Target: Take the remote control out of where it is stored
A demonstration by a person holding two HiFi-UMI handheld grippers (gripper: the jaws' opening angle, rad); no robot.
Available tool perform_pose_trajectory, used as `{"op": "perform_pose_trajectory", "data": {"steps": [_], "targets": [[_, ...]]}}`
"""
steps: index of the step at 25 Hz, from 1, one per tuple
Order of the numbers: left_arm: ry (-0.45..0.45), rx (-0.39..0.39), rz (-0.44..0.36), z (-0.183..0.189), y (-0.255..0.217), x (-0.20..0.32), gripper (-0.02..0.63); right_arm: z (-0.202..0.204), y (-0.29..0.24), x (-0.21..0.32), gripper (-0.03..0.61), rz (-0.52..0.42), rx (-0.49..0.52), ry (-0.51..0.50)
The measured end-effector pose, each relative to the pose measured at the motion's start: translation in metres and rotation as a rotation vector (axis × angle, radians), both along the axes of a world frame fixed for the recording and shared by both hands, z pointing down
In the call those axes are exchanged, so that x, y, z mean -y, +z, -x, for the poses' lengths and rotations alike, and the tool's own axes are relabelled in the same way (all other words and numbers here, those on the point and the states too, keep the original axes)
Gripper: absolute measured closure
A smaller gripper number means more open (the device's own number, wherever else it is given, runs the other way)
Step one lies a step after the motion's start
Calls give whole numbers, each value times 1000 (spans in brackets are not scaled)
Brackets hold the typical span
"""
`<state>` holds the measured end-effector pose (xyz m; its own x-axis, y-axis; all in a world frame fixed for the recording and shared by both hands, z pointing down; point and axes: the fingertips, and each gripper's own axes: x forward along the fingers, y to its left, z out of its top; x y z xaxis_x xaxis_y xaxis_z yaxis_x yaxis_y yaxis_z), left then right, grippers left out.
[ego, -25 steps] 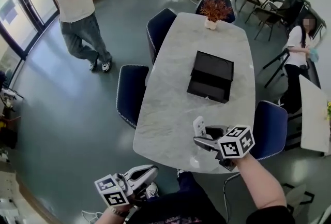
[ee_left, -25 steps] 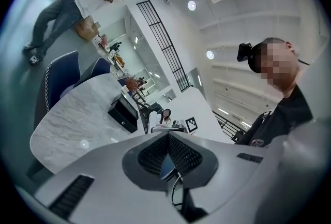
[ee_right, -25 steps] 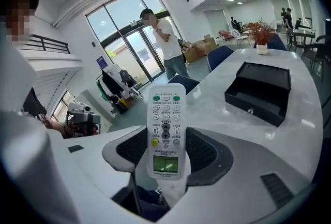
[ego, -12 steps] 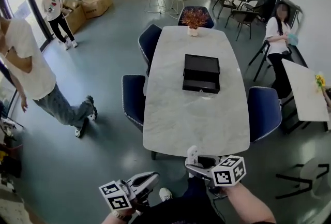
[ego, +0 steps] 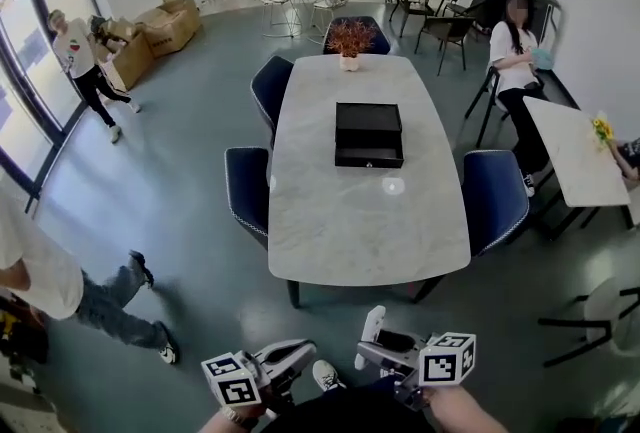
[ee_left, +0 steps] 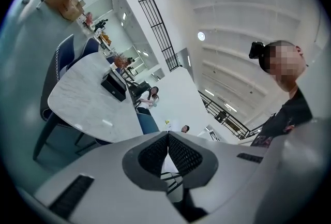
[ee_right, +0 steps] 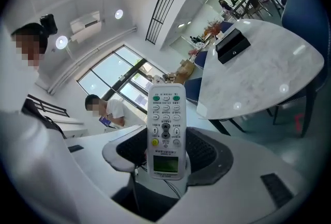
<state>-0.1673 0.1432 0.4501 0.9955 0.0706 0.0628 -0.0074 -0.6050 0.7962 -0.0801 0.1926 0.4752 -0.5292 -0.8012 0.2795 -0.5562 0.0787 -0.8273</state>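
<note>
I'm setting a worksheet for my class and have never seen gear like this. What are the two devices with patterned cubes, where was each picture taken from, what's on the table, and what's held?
No robot here: a person holds a two-jaw gripper in each hand. The head view looks down from a camera on the person's head, showing the left gripper and right gripper at the bottom. The other two views come from cameras riding on each gripper. On the table stand a black box and a potted plant. The right gripper is shut on a white remote control; the left gripper's jaws are together, holding nothing.
</note>
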Motion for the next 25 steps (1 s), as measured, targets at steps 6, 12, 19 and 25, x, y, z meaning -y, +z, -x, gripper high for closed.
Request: {"op": "perform_pose_trajectory", "data": {"steps": [6, 12, 19, 25], "targets": [[20, 2, 9, -25, -2, -49, 607, -8, -12, -50, 334, -8, -1, -8], [3, 16, 15, -51, -6, -111, 607, -27, -17, -107, 334, -8, -60, -69], [-42, 37, 18, -68, -1, -166, 606, -40, -11, -157, 334, -22, -32, -126], [-60, 42, -5, -84, -4, -198, 606, -45, -5, -190, 334, -37, 17, -163]]}}
